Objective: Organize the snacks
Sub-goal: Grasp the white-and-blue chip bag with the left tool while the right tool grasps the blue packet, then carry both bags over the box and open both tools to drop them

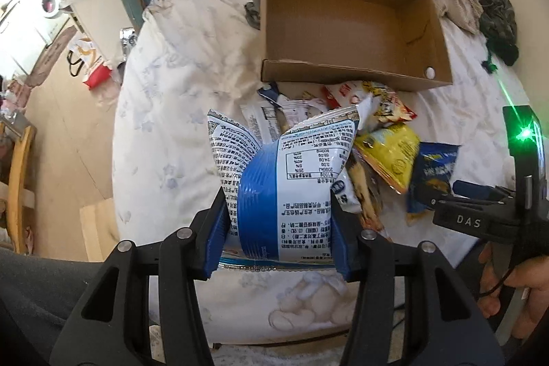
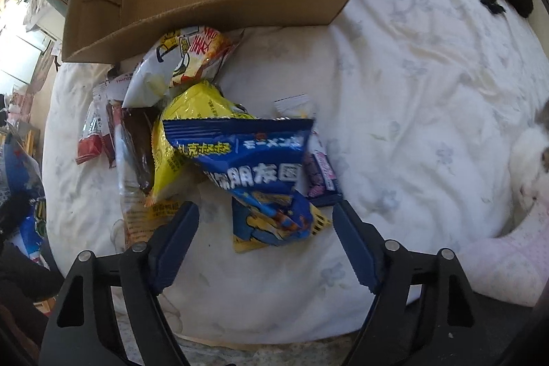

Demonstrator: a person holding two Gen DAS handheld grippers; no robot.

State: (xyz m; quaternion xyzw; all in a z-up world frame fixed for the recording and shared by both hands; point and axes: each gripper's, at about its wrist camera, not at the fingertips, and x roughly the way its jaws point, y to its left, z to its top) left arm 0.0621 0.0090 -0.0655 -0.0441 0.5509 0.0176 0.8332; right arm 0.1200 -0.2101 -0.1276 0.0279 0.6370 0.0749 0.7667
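My left gripper (image 1: 278, 194) is shut on a blue and white snack bag (image 1: 284, 167), held up above the white bedspread with its printed back facing the camera. Behind it stands an open cardboard box (image 1: 343, 72), its inside bare. My right gripper (image 2: 266, 208) points down over a pile of snacks, open. The lower end of a dark blue snack bag (image 2: 254, 160) lies between its fingers, and neither pad touches it. A yellow bag (image 2: 192, 112) lies under the blue one, a white and orange bag (image 2: 185, 60) behind it by the box (image 2: 212, 12).
Several small packets (image 2: 92, 139) lie at the left of the pile, and a purple one (image 2: 322, 170) at its right. A white and grey furry animal (image 2: 528, 156) sits at the right edge. Rumpled bedding and dark clothing (image 1: 494, 16) lie behind the box. The floor (image 1: 68, 139) is on the left.
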